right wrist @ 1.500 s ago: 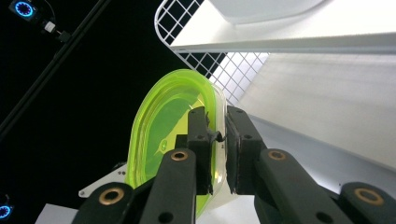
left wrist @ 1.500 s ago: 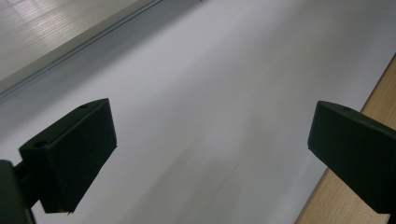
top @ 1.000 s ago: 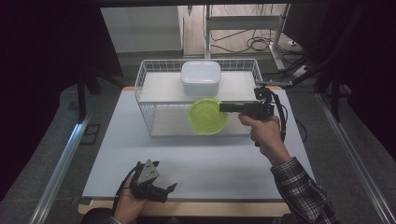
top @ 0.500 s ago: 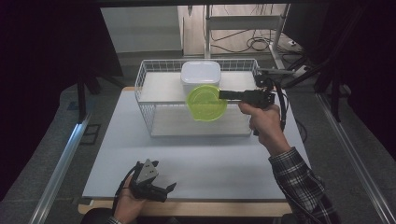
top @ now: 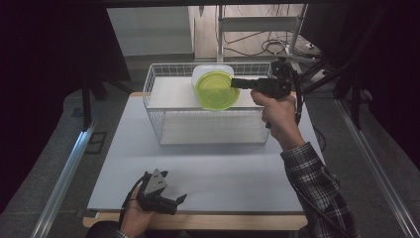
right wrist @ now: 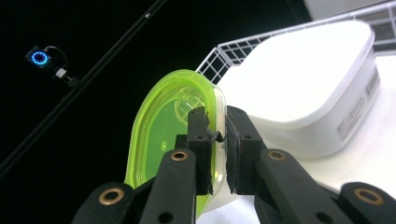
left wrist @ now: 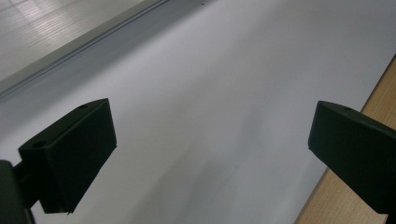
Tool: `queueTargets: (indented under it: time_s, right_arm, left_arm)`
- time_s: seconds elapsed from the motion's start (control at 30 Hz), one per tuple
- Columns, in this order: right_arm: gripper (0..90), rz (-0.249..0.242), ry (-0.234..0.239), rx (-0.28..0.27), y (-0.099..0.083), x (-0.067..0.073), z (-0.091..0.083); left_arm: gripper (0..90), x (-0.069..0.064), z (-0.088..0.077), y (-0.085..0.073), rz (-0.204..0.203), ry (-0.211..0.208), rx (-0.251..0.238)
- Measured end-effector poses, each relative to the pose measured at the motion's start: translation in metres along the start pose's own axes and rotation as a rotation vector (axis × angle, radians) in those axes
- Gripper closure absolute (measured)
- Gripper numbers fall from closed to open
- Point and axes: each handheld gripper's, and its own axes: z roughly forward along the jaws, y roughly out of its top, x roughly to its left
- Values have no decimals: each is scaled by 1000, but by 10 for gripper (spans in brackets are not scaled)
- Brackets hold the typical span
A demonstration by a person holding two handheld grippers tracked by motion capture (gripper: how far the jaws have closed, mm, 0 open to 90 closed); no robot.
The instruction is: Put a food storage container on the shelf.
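Observation:
My right gripper (top: 234,83) is shut on the rim of a translucent green bowl (top: 216,90) and holds it on edge in the air above the white wire basket (top: 208,130). In the right gripper view the pads pinch the rim of the green bowl (right wrist: 156,140) at the gripper (right wrist: 219,135), with a white lidded container (right wrist: 303,84) right behind it. The same white container (top: 207,70) stands at the back of the basket. A hand rests my left gripper (top: 177,203) on the white table top near the front edge. Its gripper (left wrist: 210,154) stands open with nothing between the jaws.
The basket's far rim (right wrist: 219,56) runs behind the bowl. A wooden strip (left wrist: 364,107) borders the white table top (top: 208,163) at the front. Metal rails run along both sides of the table, and cables lie on the floor behind it.
The right gripper has risen with the green bowl, carrying it up out of the basket's front part and back until it hangs in front of the white container. The left gripper has stayed put.

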Motion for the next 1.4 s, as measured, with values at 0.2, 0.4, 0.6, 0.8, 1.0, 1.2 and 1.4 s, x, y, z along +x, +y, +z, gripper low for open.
queueTargets:
  time_s: [0.2,0.4,0.6,0.8,1.0,1.2,1.4]
  right_arm:
    - [815,1,-12,-22,11,2,3]
    - [815,-3,-30,-48,24,7,9]
    - [815,-12,-72,-83,38,10,18]
    - [814,-7,-120,-110,47,8,26]
    - [814,-10,-183,-127,53,7,39]
    - [814,14,-211,-136,54,0,48]
    - [803,28,-231,-139,53,-5,52]
  left_arm:
    - [7,0,0,0,1,-5,2]
    - [7,0,0,0,-2,-7,1]
    - [6,-1,0,0,-3,-9,1]
    - [6,0,0,0,0,-13,5]
    - [7,0,0,0,0,-16,5]
    - [6,0,1,-1,2,-18,9]
    - [7,-1,1,-1,3,-21,9]
